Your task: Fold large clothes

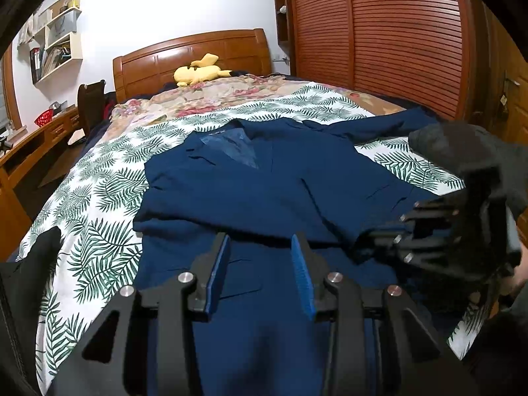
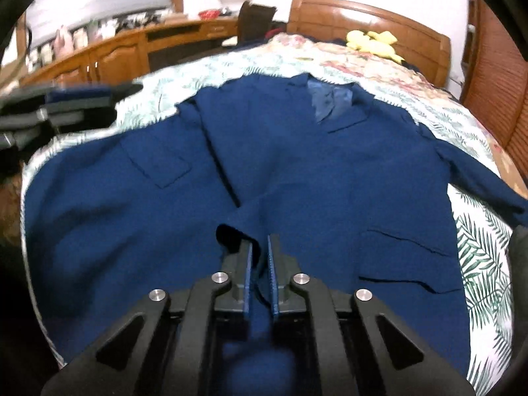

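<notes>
A navy blue blazer point(image 1: 264, 191) lies spread face up on a bed, its collar and shiny lining toward the wooden headboard point(image 1: 194, 56) and its hem nearest the cameras. It rests on a white bedsheet printed with green palm leaves point(image 1: 95, 198), with a floral quilt point(image 1: 211, 99) beyond it and a yellow plush toy point(image 1: 198, 71) by the headboard. The right gripper point(image 2: 260, 254) has its jaws nearly closed, pinching a raised fold of the blazer's front edge near the hem. The left gripper point(image 1: 260, 257) hovers just above the lower part of the blazer with its jaws wide apart, holding nothing. A reddish louvred wardrobe point(image 1: 379, 33) stands on one side of the bed, and a wooden desk point(image 1: 36, 138) on the other.
</notes>
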